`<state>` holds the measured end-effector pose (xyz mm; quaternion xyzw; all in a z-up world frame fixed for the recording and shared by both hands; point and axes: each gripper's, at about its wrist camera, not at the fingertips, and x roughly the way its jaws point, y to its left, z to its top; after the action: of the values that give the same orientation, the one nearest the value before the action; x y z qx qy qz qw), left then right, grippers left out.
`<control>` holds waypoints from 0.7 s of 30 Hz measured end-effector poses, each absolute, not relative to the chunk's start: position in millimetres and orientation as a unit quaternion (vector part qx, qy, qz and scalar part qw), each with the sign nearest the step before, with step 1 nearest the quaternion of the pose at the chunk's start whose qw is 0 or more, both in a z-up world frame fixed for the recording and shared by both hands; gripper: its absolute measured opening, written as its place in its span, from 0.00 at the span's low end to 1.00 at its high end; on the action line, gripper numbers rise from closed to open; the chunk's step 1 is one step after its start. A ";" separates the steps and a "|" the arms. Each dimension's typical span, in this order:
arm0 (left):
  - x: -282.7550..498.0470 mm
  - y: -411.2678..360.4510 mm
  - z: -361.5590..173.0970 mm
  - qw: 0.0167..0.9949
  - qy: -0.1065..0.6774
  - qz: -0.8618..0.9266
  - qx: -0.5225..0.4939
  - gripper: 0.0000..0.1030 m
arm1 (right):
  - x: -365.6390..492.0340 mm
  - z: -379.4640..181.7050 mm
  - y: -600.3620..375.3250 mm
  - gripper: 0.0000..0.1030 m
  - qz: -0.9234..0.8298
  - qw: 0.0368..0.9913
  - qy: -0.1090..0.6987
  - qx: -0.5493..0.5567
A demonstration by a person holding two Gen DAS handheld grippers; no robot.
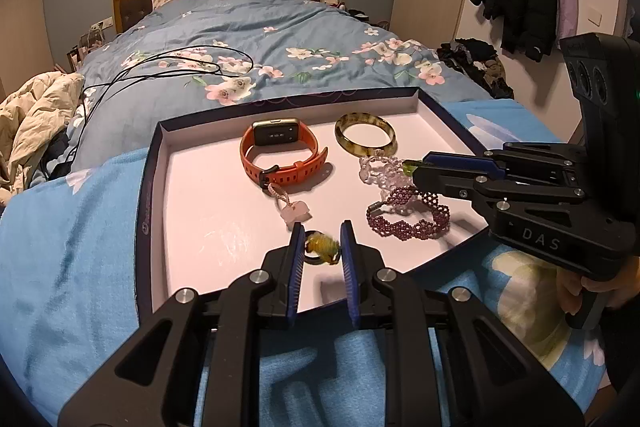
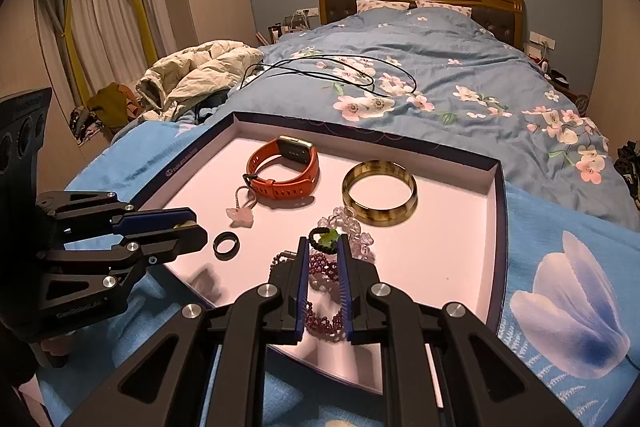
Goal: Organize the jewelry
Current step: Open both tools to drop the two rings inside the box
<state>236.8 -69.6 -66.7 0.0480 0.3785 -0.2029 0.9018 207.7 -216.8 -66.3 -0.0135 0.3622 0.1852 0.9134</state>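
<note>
Left wrist view: left gripper (image 1: 321, 250), lower centre, clamps a small yellow charm (image 1: 322, 246) above the tray (image 1: 154, 187).
Right wrist view: right gripper (image 2: 323, 242), centre, pinches a green-beaded ring (image 2: 325, 239); light, slippery, fragile, best held by the band.

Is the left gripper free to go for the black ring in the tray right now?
Probably not yet. The left gripper is shut on a yellow charm. The black ring lies bare just beside its fingers, so the path is clear once emptied.
</note>
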 end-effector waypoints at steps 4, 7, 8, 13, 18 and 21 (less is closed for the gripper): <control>237.4 -69.6 -68.1 0.900 0.382 -0.206 0.047 0.18 | 210.9 -68.7 -215.0 0.12 0.183 0.912 0.367 -0.014; 238.1 -69.9 -68.6 0.900 0.382 -0.205 0.046 0.18 | 213.2 -70.4 -213.6 0.12 0.178 0.912 0.369 -0.016; 238.5 -69.8 -68.7 0.900 0.382 -0.204 0.045 0.19 | 213.9 -70.8 -213.4 0.13 0.176 0.912 0.369 -0.017; 236.0 -66.8 -66.8 0.903 0.377 -0.201 0.043 0.24 | 213.5 -69.9 -213.7 0.13 0.174 0.913 0.368 -0.011; 229.1 -62.7 -58.8 0.910 0.364 -0.197 0.043 0.31 | 209.0 -63.2 -222.3 0.20 0.174 0.917 0.359 0.010; 220.9 -60.7 -51.3 0.914 0.352 -0.198 0.046 0.33 | 206.9 -58.5 -226.9 0.20 0.174 0.919 0.354 0.020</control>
<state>220.9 -60.7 -51.3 0.0459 0.3516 -0.1983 0.9137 206.9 -226.9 -58.5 0.0205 0.3540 0.1739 0.9187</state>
